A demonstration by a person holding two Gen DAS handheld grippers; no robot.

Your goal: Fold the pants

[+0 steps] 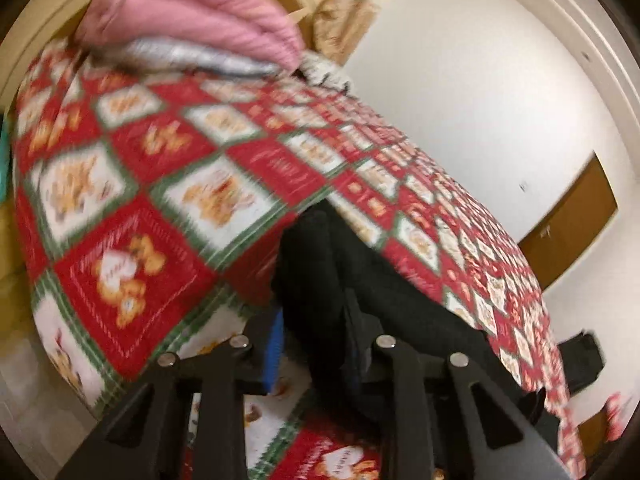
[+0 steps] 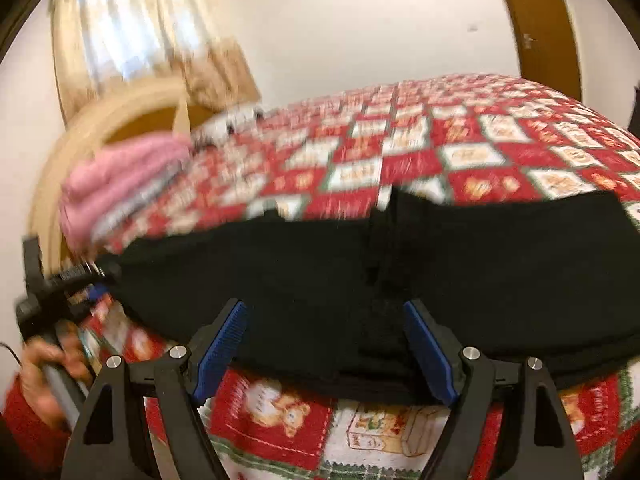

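Black pants (image 2: 480, 260) lie crosswise on the bed in the right wrist view. My right gripper (image 2: 326, 320) stands open, its blue pads (image 2: 220, 340) on either side of the pants' near edge without pressing on it. In the left wrist view my left gripper (image 1: 316, 320) is shut on a bunched end of the pants (image 1: 320, 260), and the cloth runs up from the narrow jaws. Far left in the right wrist view, the left gripper (image 2: 86, 276) grips that same end, held by a hand (image 2: 44, 364) in a red sleeve. Both views are blurred.
The bed carries a red, white and green teddy-bear quilt (image 2: 460, 152). A stack of pink folded clothes (image 2: 120, 176) lies near the wooden headboard (image 2: 132, 112). Behind are a curtained window (image 2: 132, 28), a white wall and a brown door (image 2: 536, 20).
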